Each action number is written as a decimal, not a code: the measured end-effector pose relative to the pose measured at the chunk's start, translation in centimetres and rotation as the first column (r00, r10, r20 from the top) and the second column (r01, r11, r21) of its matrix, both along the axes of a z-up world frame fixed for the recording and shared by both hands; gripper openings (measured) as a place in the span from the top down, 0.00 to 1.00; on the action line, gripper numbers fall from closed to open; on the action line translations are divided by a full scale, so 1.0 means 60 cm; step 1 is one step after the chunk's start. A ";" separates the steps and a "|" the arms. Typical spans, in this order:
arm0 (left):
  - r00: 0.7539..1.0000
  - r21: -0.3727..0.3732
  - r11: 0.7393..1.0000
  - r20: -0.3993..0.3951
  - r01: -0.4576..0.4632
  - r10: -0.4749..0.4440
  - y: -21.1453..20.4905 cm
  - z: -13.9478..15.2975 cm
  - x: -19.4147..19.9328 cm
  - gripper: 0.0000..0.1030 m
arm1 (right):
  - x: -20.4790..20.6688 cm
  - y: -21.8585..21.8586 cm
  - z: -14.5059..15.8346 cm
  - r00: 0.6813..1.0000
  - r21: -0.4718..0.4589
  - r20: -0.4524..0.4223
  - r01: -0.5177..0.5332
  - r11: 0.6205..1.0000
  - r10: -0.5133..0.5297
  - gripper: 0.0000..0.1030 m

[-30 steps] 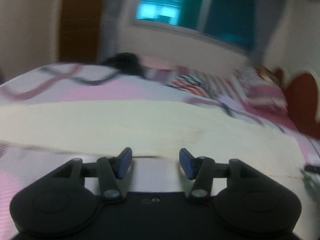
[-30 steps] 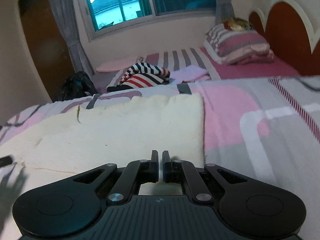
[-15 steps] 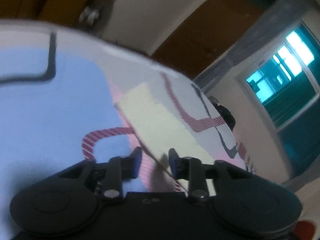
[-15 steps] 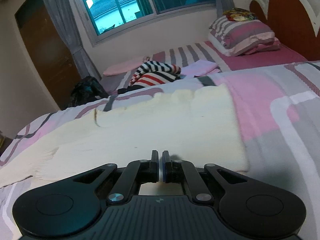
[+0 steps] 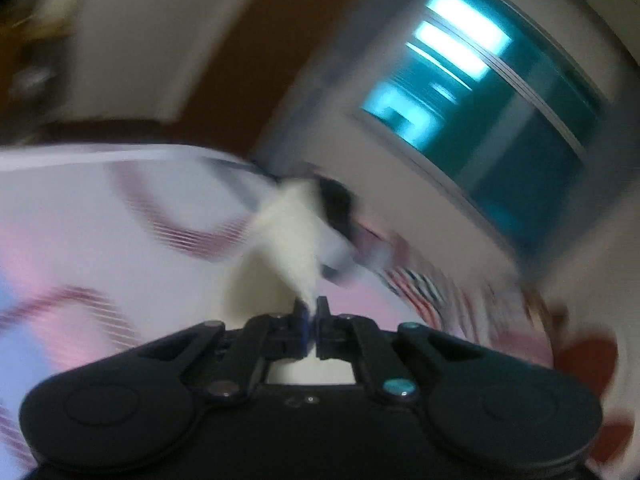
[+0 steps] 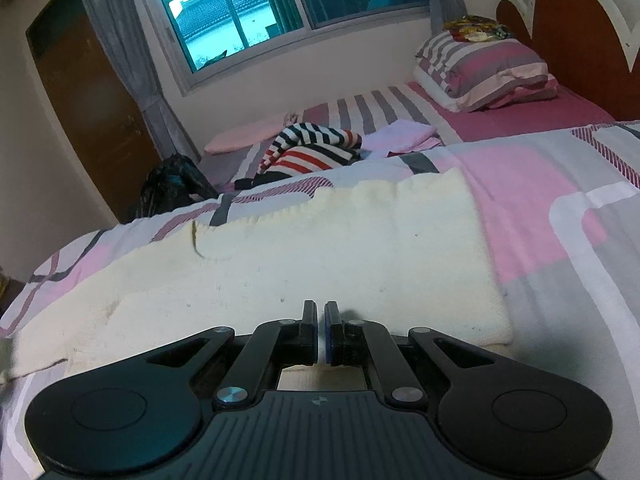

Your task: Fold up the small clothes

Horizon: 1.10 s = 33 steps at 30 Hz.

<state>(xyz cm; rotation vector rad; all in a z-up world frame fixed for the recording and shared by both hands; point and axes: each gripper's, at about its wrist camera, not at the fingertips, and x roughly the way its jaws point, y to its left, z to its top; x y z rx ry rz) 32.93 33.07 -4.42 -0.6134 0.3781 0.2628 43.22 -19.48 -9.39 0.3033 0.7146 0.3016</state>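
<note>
We see the left gripper (image 5: 311, 309) closed tight on a corner of the cream sweater (image 5: 296, 236), the cloth rising in a blurred peak just ahead of its tips. The right gripper (image 6: 321, 322) has its jaws narrowed to a slit on the sweater's (image 6: 304, 256) near hem. The sweater lies flat ahead of it across the quilt (image 6: 540, 200). Beyond sits a striped garment (image 6: 312, 152).

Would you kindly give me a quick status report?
Left gripper shut on cream sweater sleeve. Right gripper shut at its hem. Nothing in the way.
</note>
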 end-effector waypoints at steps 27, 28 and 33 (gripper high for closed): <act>0.857 0.123 0.868 -0.279 0.480 -0.434 -0.427 -0.100 0.171 0.98 | -0.033 -0.007 0.012 1.000 0.114 -0.020 -0.019 0.993 0.022 0.97; 0.857 0.124 0.868 -0.279 0.480 -0.434 -0.428 -0.100 0.171 0.98 | -0.034 -0.003 0.012 1.000 0.109 -0.020 -0.021 0.994 0.023 0.97; 0.857 0.124 0.869 -0.277 0.480 -0.434 -0.428 -0.099 0.169 0.97 | -0.033 0.000 0.007 0.999 0.117 -0.033 -0.015 0.993 0.019 0.97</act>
